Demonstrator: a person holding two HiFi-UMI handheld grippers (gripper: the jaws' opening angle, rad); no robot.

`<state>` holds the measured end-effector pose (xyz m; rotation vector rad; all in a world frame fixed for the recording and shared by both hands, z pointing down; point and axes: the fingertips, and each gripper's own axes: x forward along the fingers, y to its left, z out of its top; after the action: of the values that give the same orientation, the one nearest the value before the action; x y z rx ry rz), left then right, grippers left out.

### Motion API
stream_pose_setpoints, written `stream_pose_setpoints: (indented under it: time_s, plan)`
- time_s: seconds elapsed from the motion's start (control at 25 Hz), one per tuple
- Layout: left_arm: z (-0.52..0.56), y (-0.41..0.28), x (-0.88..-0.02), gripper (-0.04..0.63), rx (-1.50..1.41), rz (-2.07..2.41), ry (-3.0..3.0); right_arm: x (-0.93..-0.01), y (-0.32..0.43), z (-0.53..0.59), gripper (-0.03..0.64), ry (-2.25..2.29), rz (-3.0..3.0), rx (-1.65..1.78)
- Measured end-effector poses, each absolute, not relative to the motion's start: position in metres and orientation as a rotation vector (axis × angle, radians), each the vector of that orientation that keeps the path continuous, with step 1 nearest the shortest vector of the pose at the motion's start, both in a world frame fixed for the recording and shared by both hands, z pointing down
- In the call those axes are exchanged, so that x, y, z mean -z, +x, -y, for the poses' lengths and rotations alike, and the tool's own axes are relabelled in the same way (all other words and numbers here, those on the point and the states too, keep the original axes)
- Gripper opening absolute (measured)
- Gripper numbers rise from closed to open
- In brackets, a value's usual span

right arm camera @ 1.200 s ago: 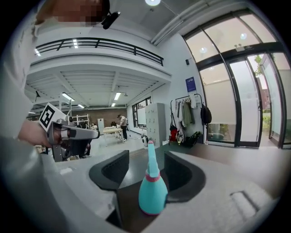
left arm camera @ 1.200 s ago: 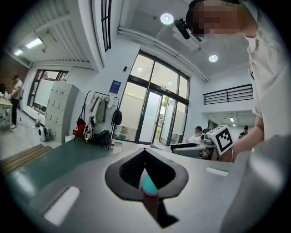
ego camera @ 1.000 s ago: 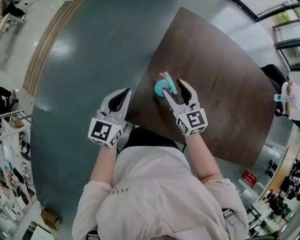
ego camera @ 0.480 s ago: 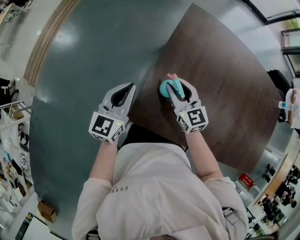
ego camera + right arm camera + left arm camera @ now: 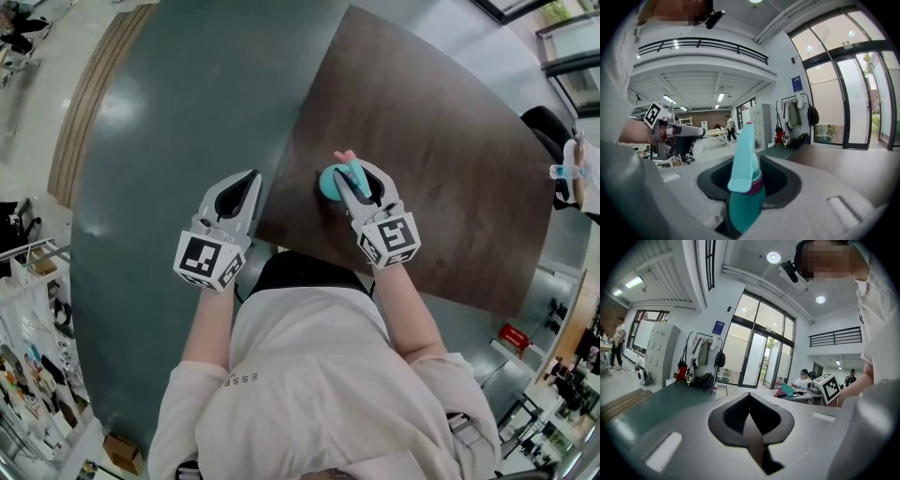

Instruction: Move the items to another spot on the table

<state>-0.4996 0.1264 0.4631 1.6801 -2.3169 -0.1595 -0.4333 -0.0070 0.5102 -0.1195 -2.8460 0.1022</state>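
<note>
Head view: the right claw [image 5: 356, 174] now has its jaws drawn in on the teal spray bottle [image 5: 330, 182]. A second ago they stood wide apart with the bottle only beside them, so they have just been closing and the grip looks made. The bottle stands near the corner of the dark table [image 5: 450, 141] closest to the person, toward 7 o'clock on its top. It is at 11 o'clock from the right claw's marker cube [image 5: 390, 240]. Whether its base has left the wood cannot be told. The left claw [image 5: 247, 182] hangs at 9 o'clock from the right one, off the table's edge and over the green floor [image 5: 187, 103].

Left gripper view: the jaws meet tip to tip with nothing between them, so this claw is closed and empty. The right claw's cube shows far off at 3 o'clock.

Right gripper view: the bottle's neck [image 5: 746, 187] fills the gap between the jaws, pinched at about half their span. Its trigger head rises toward 12 o'clock.

As a judgement, the pick-up step is finished. What remains is to lift the bottle and carry it to another spot on the table.
</note>
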Motion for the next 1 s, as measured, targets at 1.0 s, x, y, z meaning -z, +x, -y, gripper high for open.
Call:
stream_pose_setpoints:
  time_s: [1.0]
  plan:
    - [0.033, -0.235, -0.406, 0.008, 0.134, 1.803, 2.332, -0.459, -0.09, 0.109, 0.12, 0.667, 2.852, -0.109]
